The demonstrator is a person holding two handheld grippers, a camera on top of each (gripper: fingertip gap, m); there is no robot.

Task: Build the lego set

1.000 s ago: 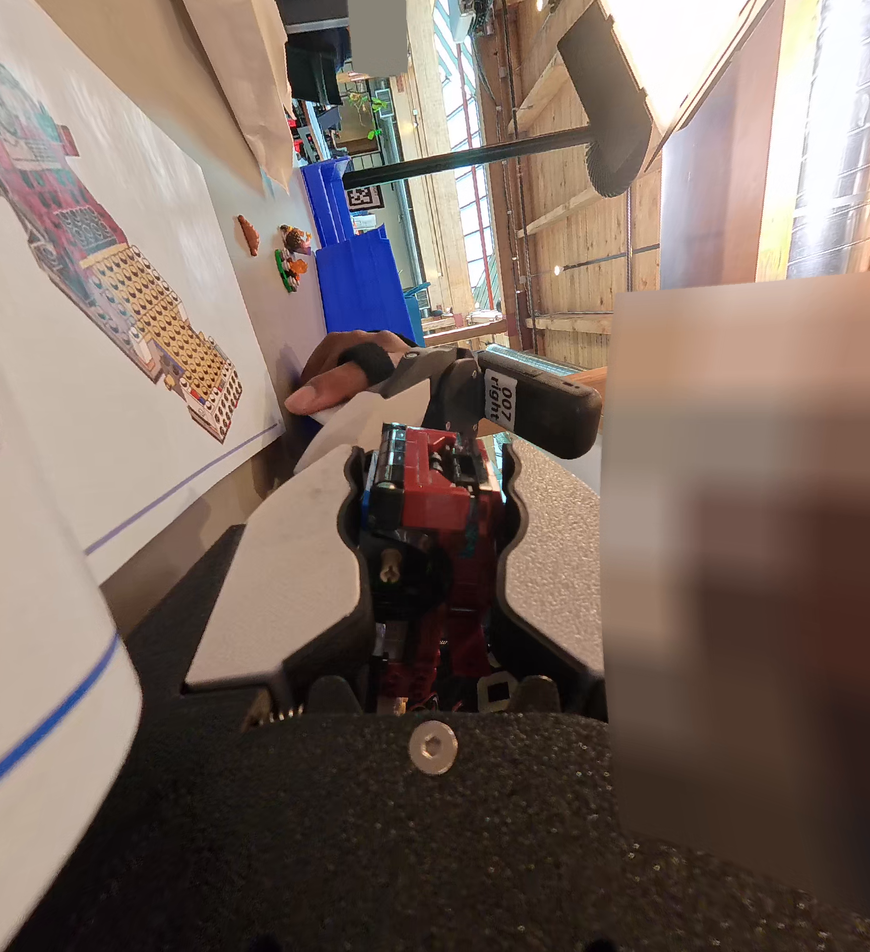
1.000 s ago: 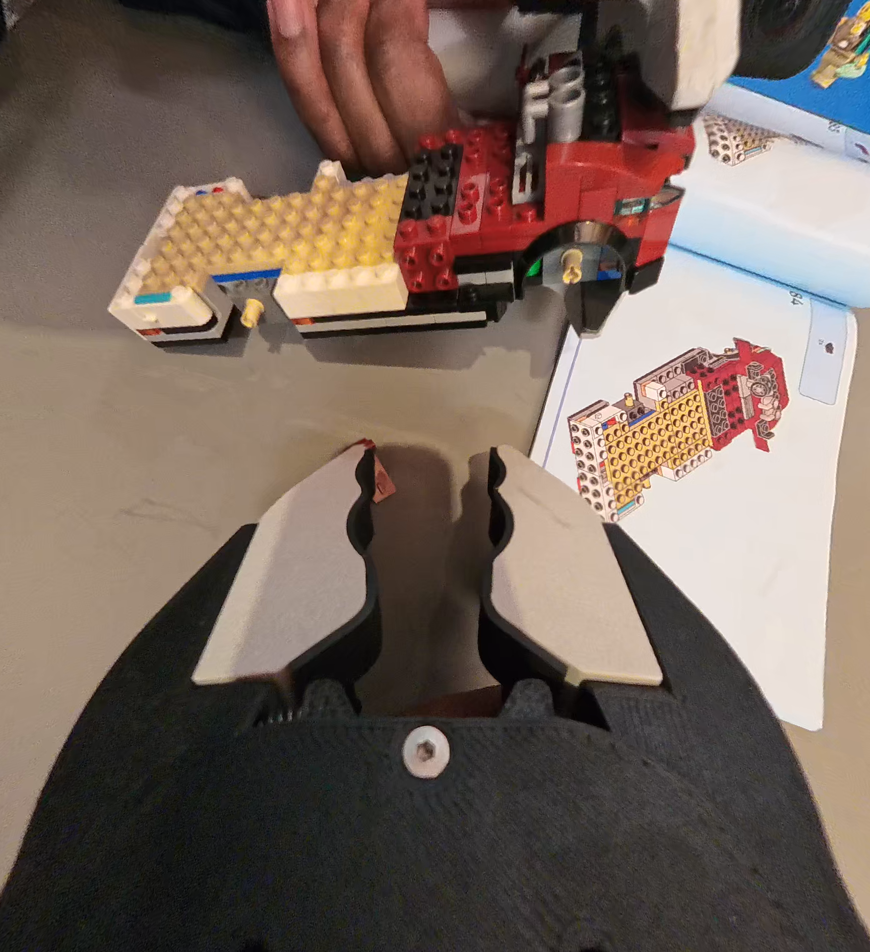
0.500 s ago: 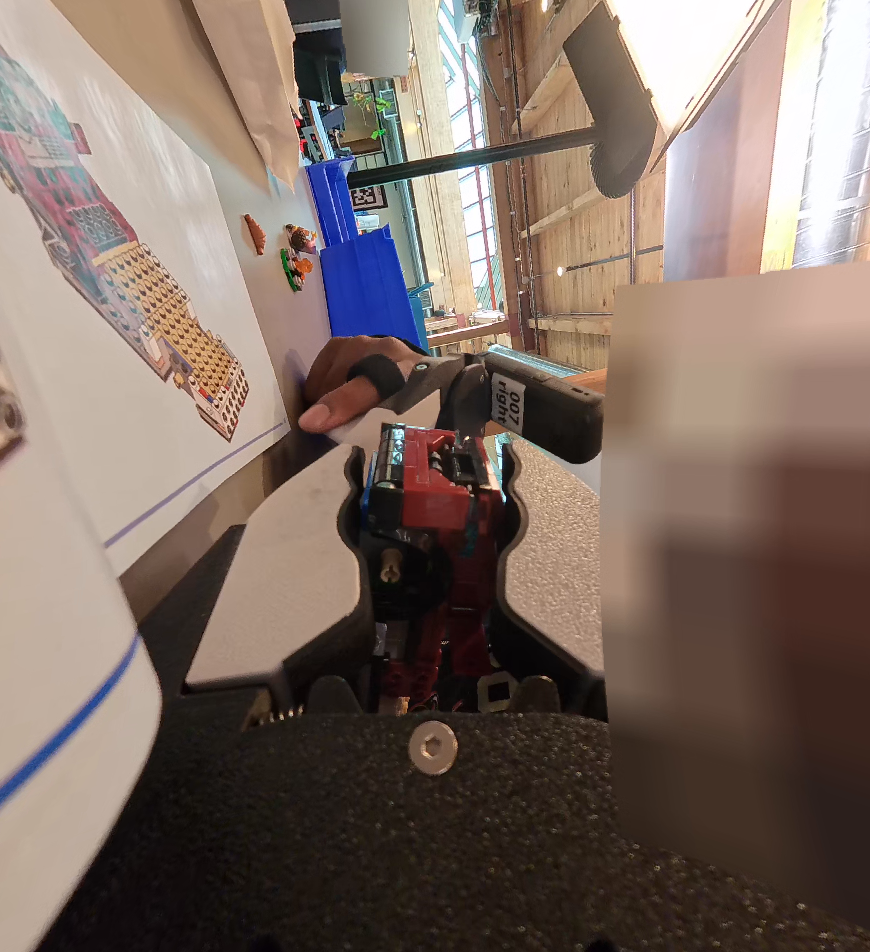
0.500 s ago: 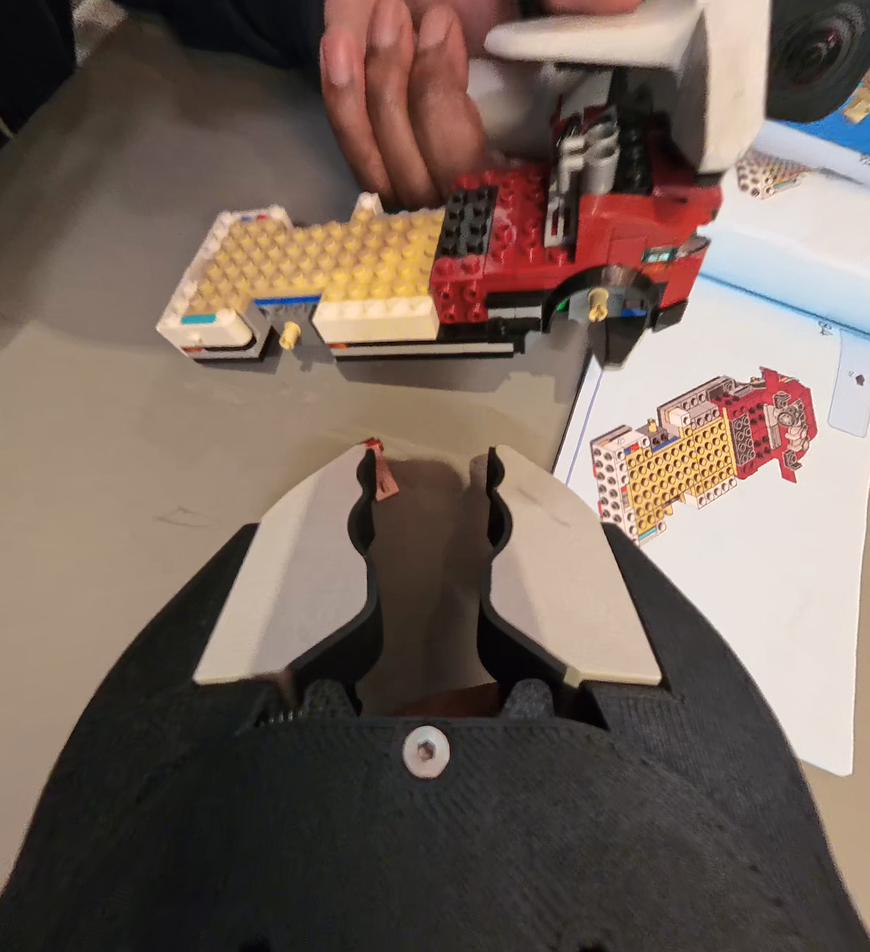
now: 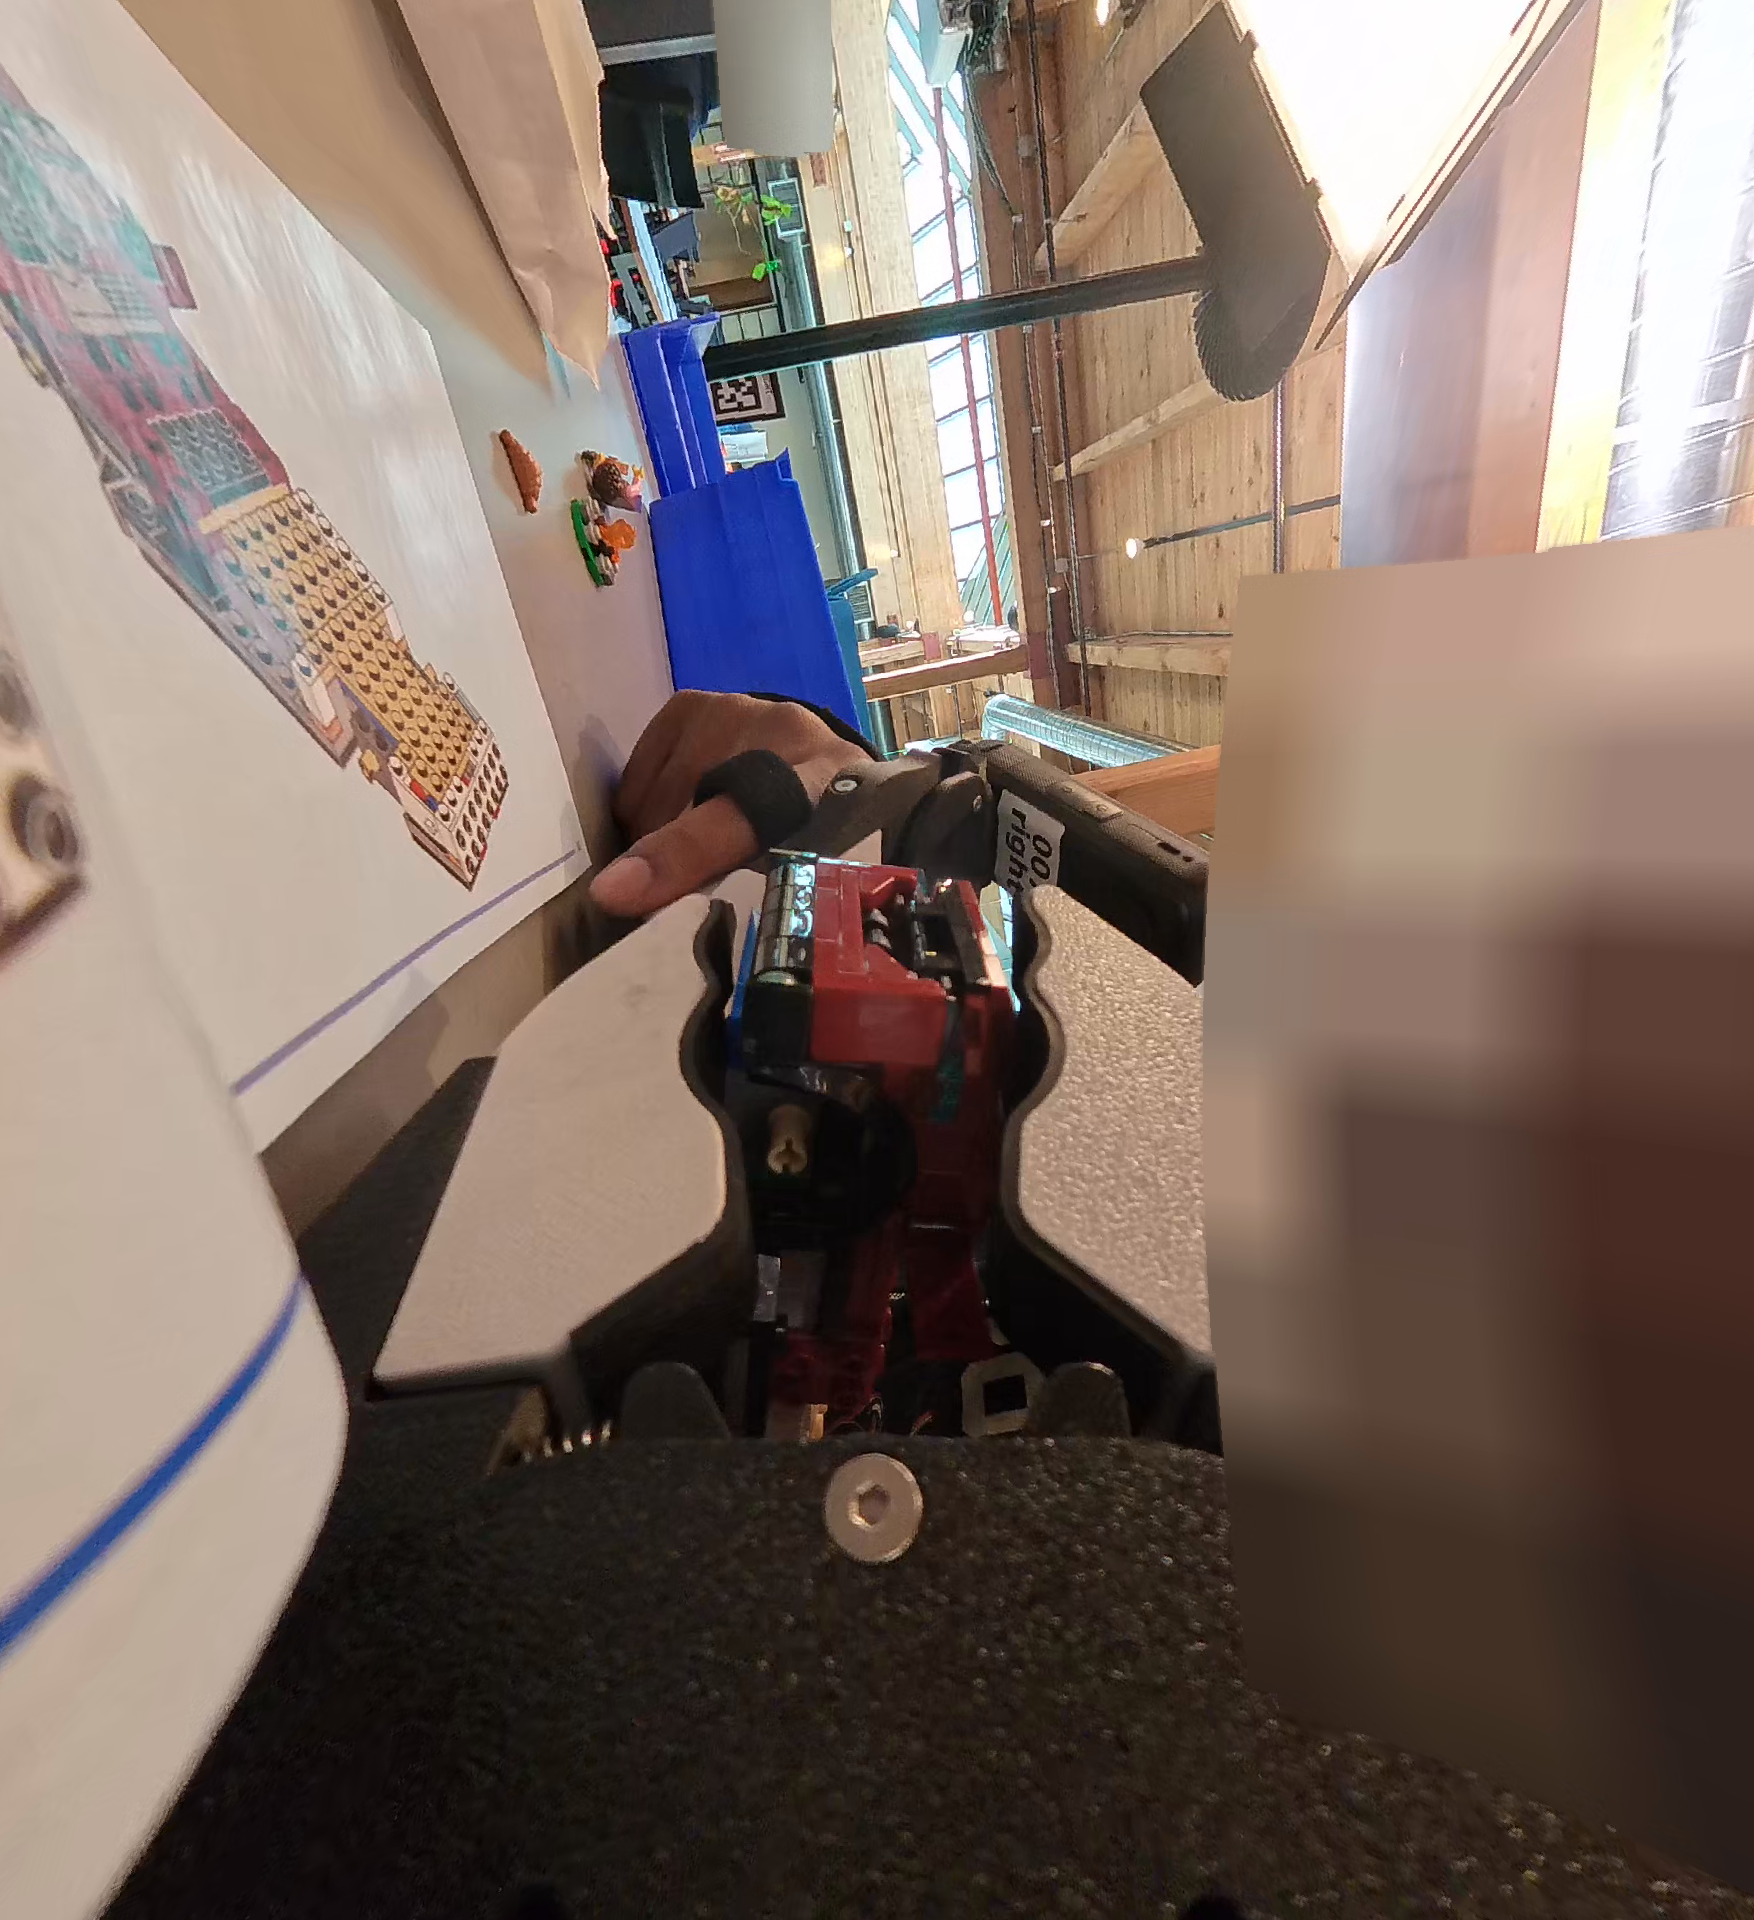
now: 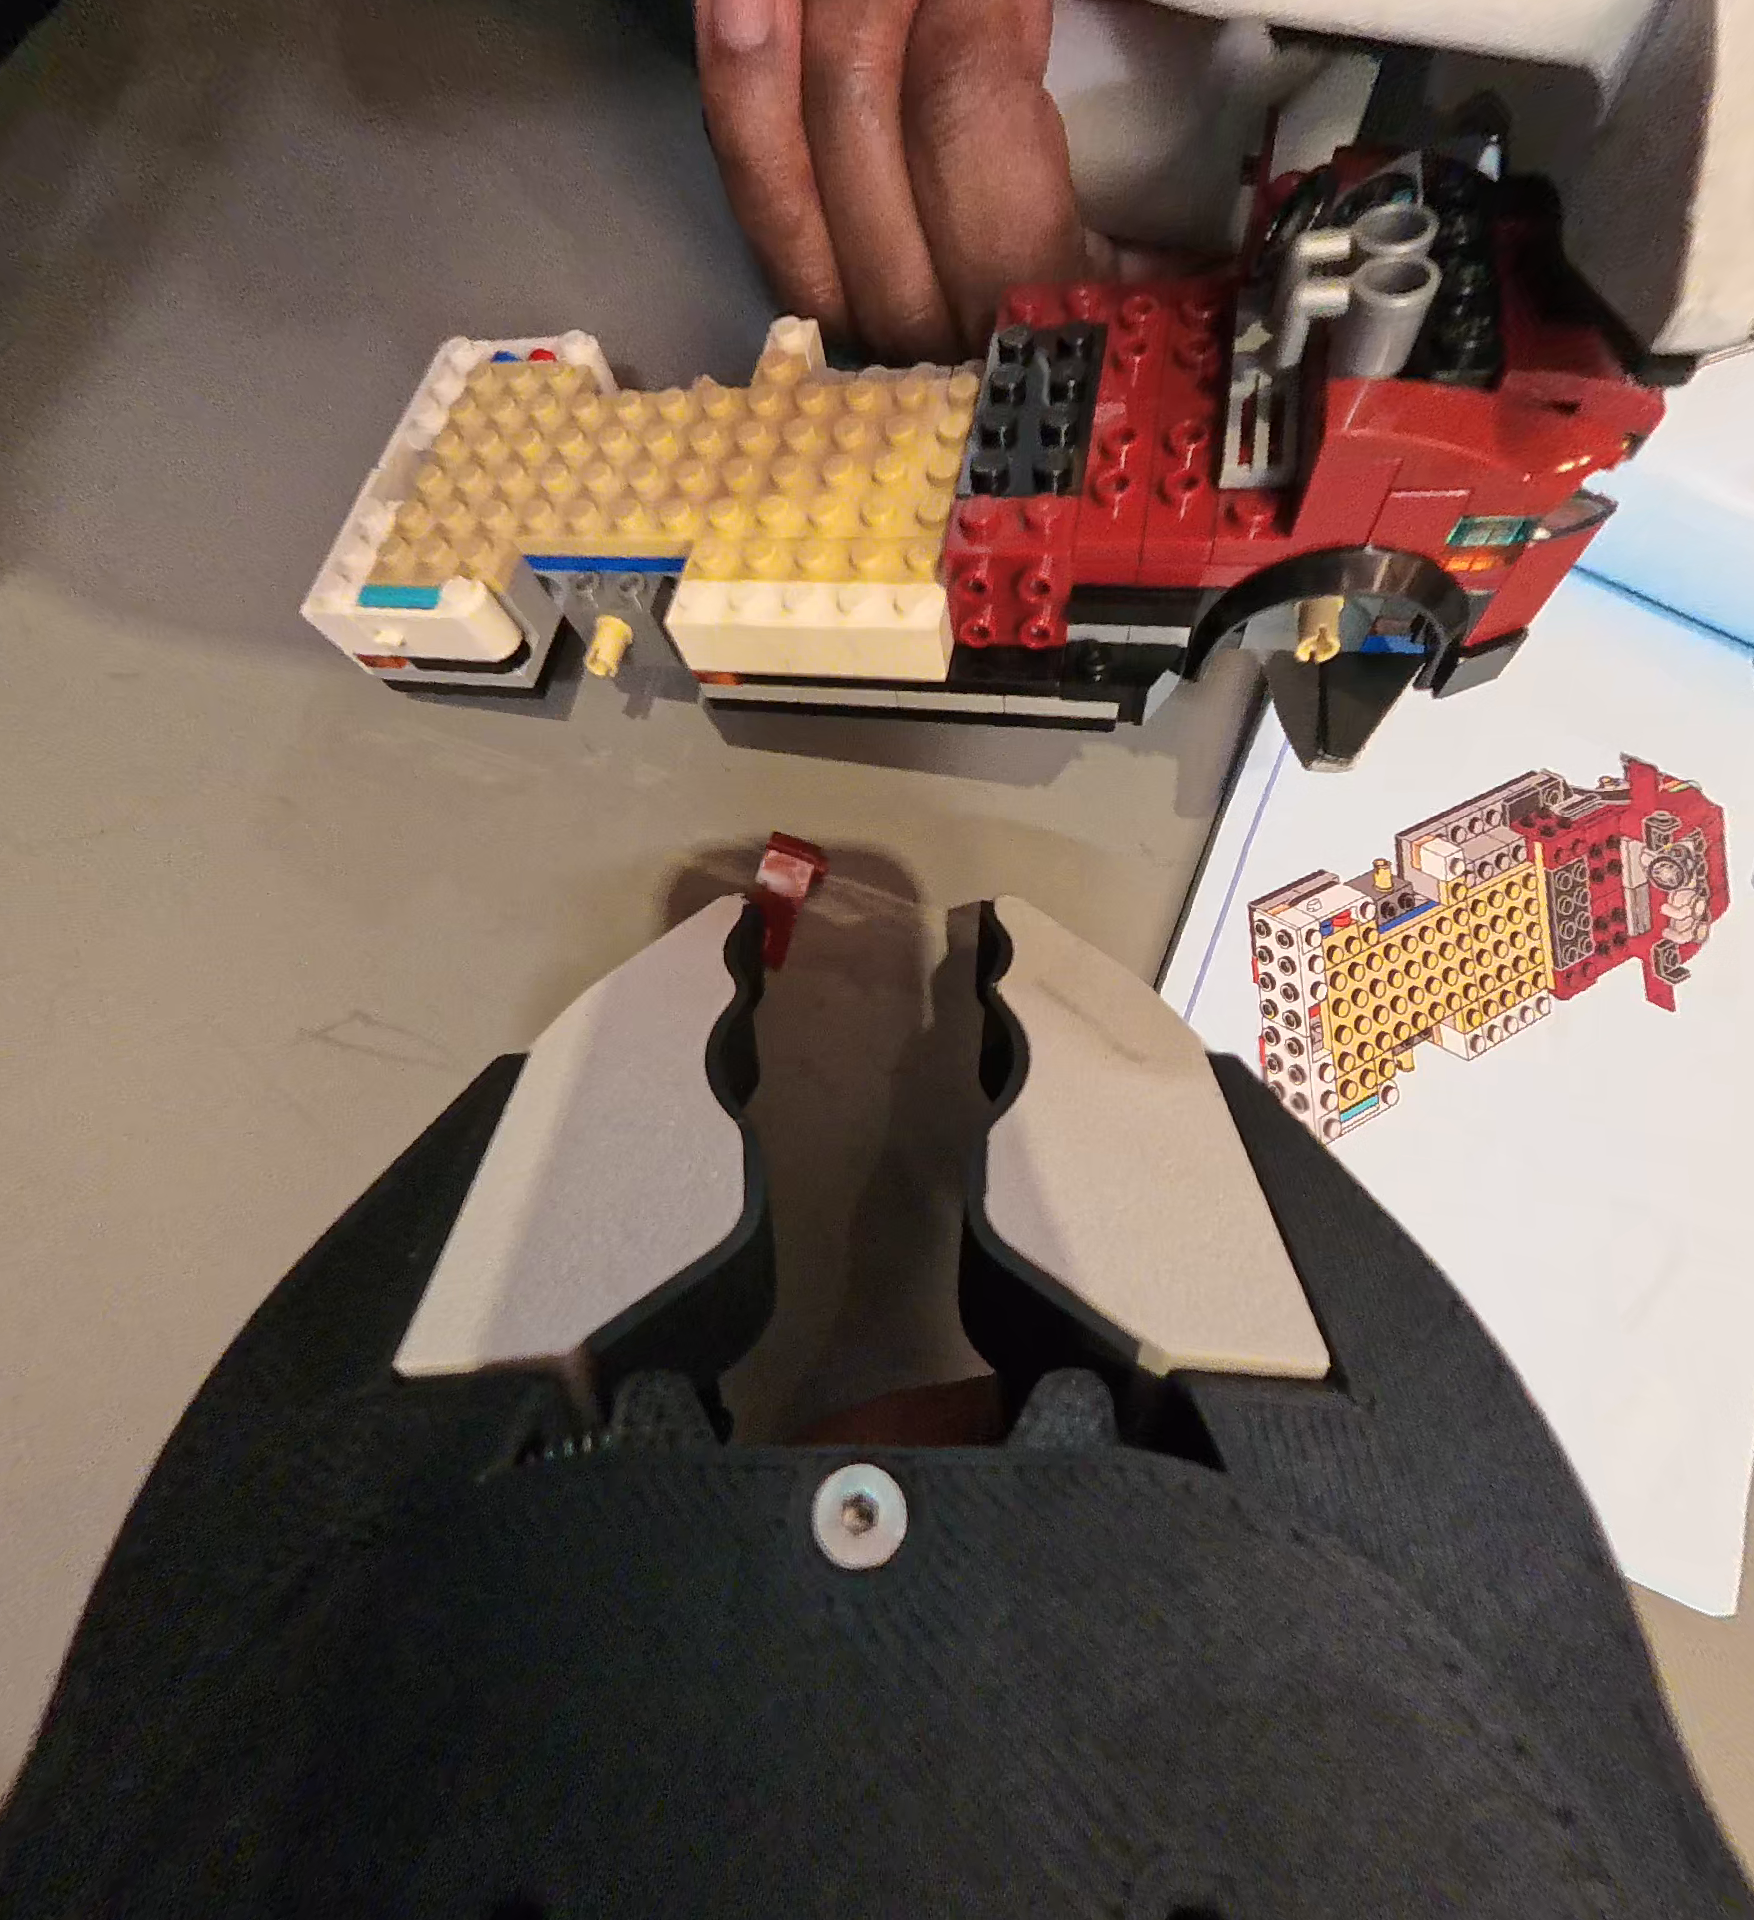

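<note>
My left gripper (image 5: 862, 935) is shut on the red cab end of a brick truck (image 5: 873, 997), with both pads against its sides. The right wrist view shows the whole truck (image 6: 852, 499), red cab at the right and tan studded bed at the left, just above the grey table (image 6: 177, 883). My right gripper (image 6: 857, 925) is open, a little in front of the truck's side. A small dark red piece (image 6: 785, 883) sits at the tip of its left finger (image 6: 624, 1091); the right pad does not touch it.
An open instruction booklet (image 6: 1475, 1195) lies at the right; it also fills the left of the left wrist view (image 5: 177, 727). A person's hand (image 6: 883, 156) is behind the truck. Blue bins (image 5: 738, 582) and small brick figures (image 5: 603, 509) stand farther off.
The truck has come closer to my right gripper and sits larger in its view. The dark red piece now sticks out farther past the left fingertip. The left grip is unchanged.
</note>
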